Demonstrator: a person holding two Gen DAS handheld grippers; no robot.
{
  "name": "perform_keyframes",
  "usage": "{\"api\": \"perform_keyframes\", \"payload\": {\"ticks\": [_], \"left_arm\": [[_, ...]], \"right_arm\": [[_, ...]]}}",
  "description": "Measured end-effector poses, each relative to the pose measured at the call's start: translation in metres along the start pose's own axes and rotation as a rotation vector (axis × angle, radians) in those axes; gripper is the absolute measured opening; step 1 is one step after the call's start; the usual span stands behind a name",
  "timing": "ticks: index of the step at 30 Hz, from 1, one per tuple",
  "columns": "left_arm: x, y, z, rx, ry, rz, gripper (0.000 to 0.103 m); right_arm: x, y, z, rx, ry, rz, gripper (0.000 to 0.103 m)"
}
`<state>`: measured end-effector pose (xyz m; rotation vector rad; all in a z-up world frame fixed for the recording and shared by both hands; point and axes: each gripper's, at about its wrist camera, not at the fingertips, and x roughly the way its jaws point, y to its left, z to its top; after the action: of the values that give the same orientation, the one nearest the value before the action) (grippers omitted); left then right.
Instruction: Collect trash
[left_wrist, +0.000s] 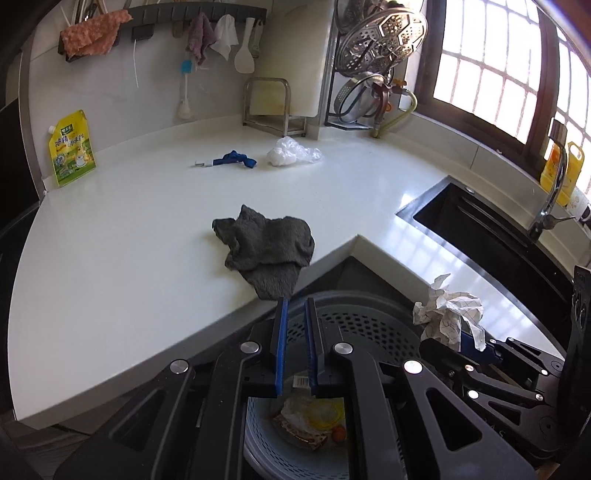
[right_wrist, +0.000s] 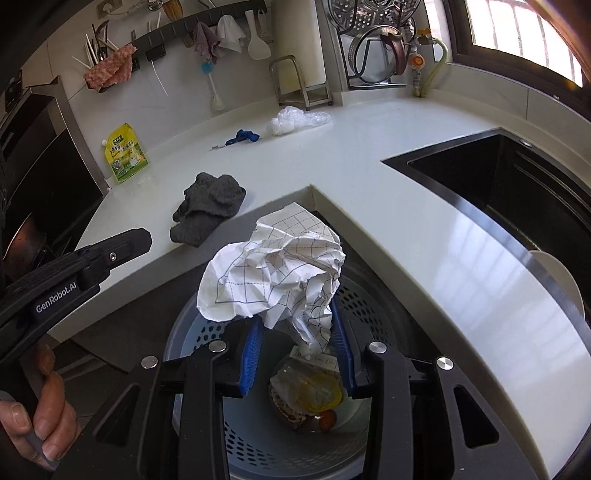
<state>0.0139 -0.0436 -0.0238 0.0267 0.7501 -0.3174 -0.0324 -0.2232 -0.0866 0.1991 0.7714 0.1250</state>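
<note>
Crumpled grid-lined paper (right_wrist: 273, 273) is the piece of trash in hand — the right gripper (right_wrist: 299, 354) has its blue-padded jaws pinching the lower tail of the wad, holding it directly above the perforated waste basket (right_wrist: 207, 332) that sits in the corner gap below the white worktop (right_wrist: 369, 155). Wrappers and scraps already lie at the basket's bottom. This looks like the drop step: the jaws need only spread so the paper falls inside the rim. The left gripper (left_wrist: 295, 343) hovers over the same basket, jaws nearly together with a narrow gap, holding nothing. Likely candidates after that — the clear plastic bag (left_wrist: 291, 153) and blue scrap (left_wrist: 232, 159) at the far side; the grey cloth (left_wrist: 266, 247) nearer may not be trash
</note>
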Motion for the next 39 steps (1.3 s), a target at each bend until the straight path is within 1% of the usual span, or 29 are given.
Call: {"api": "perform_keyframes", "payload": {"ticks": [3,5,12,14,16,18,20,21,22,24,28,34,39], "left_arm": [[-0.001,0.000,-0.016,-0.014,0.029,-0.006,0.010],[-0.002,0.003,-0.020,-0.022,0.035,-0.006,0.010],[-0.009,0.010,-0.007,-0.037,0.010,0.014,0.011],[-0.008,0.012,-0.003,-0.035,0.005,0.026,0.018],[-0.006,0.014,0.003,-0.038,-0.004,0.040,0.039],[-0.004,0.016,0.008,-0.041,-0.022,0.055,0.050],[0.002,0.017,0.015,-0.039,-0.023,0.068,0.051],[0.007,0.018,0.018,-0.043,-0.019,0.072,0.054],[0.011,0.019,0.021,-0.051,-0.015,0.074,0.063],[0.020,0.023,0.027,-0.075,-0.015,0.071,0.073],[0.042,0.025,0.040,-0.096,-0.011,0.082,0.082],[0.080,0.024,0.053,-0.106,0.036,0.098,0.090],[0.101,0.017,0.056,-0.072,0.067,0.123,0.092]], "right_arm": [[-0.006,-0.008,-0.013,0.021,0.009,0.000,0.034],[-0.012,-0.013,-0.016,0.030,0.001,-0.004,0.034],[-0.027,-0.021,-0.012,0.043,-0.044,-0.003,0.035],[-0.027,-0.023,-0.009,0.047,-0.050,0.003,0.035],[-0.026,-0.025,-0.007,0.052,-0.053,0.013,0.035],[-0.024,-0.025,-0.006,0.053,-0.055,0.023,0.035],[-0.022,-0.025,-0.006,0.053,-0.056,0.035,0.035],[-0.020,-0.025,-0.006,0.052,-0.054,0.041,0.035],[-0.018,-0.026,-0.006,0.052,-0.053,0.046,0.035],[-0.014,-0.027,-0.006,0.056,-0.048,0.056,0.035],[-0.007,-0.034,-0.005,0.079,-0.037,0.078,0.036],[0.005,-0.043,-0.001,0.099,-0.020,0.102,0.036],[0.012,-0.050,0.002,0.114,-0.015,0.114,0.037]]}}
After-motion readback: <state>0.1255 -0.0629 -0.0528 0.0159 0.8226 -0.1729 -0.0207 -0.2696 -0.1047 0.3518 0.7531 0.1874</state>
